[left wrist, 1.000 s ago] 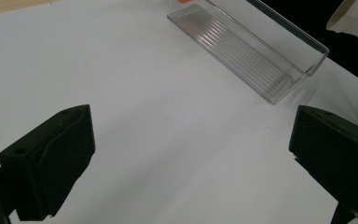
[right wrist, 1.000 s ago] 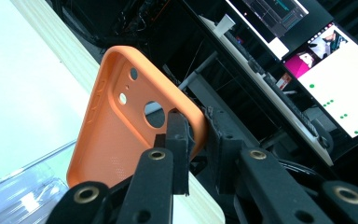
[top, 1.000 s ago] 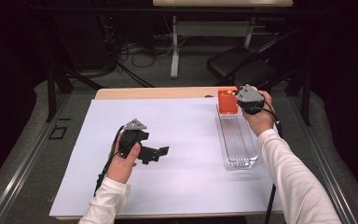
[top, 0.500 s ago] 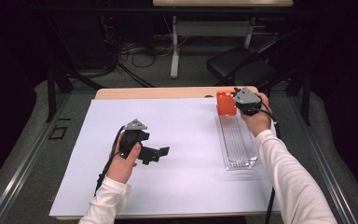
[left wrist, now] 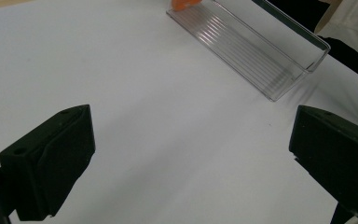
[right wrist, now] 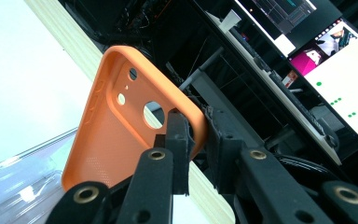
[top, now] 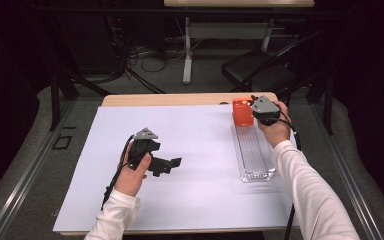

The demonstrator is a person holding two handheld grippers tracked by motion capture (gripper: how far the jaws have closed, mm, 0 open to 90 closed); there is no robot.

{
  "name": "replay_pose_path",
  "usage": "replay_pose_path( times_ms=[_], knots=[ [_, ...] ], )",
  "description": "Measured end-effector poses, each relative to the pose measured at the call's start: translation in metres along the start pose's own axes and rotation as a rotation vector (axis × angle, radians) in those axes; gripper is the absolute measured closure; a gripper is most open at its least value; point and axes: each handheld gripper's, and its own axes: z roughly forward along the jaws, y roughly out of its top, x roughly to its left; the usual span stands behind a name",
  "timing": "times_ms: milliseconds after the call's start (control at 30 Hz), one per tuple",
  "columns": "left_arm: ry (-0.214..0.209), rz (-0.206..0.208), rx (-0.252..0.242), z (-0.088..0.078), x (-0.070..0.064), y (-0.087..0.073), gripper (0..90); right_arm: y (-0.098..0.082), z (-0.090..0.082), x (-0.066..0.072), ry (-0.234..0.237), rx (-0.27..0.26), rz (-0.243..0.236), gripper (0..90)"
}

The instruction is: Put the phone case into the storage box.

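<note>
The right hand (top: 274, 129) reaches forward along the right side of the desk (top: 180, 100), its white sleeve (top: 310, 195) stretched out from the bottom edge of the high view, wrist bent slightly inward. It carries the right gripper (top: 252, 112) at the far end of a clear plastic tray (top: 254, 155), with the grey three-cornered plate on top facing up and the cable trailing back along the forearm. The jaws are clenched on the rim of an orange phone case (right wrist: 121, 126); in the right gripper view the two black pads pinch the case's edge near its large round camera cut-out, one pad inside the shell and one outside. The case stands tilted, its hollow inner side turned to the camera, and it hangs over the far end of the tray, close to the desk's back edge. Whether its lower edge touches the tray I cannot tell.

The left hand (top: 132, 172) rests near the middle of the white sheet (top: 190, 200) that covers the desk, well apart from the tray. It holds the left gripper (top: 167, 164) low over the sheet and pointing to the right, toward the tray. Its jaws are released: in the left gripper view they stand wide apart with bare white sheet between them and the tray lying beyond.
</note>
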Motion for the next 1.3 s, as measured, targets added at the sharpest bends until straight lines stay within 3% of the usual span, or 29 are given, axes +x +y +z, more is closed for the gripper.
replay_pose_path(
  times_ms=[233, 467, 767, 1300],
  knots=[
    [-0.004, 0.002, 0.002, 0.001, 0.000, 0.000, 0.4, 0.001, 0.000, 0.000, -0.004, 0.013, -0.061, 79.8],
    [-0.005, 0.003, 0.005, 0.002, -0.001, 0.000, 0.5, -0.003, 0.002, -0.004, -0.020, 0.038, -0.071, 79.0],
    [-0.006, -0.005, 0.010, 0.004, -0.001, -0.001, 0.5, -0.010, 0.006, -0.011, -0.029, 0.073, -0.059, 77.6],
    [-0.013, -0.008, 0.018, 0.006, -0.001, -0.002, 0.5, -0.014, 0.013, -0.013, -0.035, 0.077, -0.017, 72.1]
  ],
)
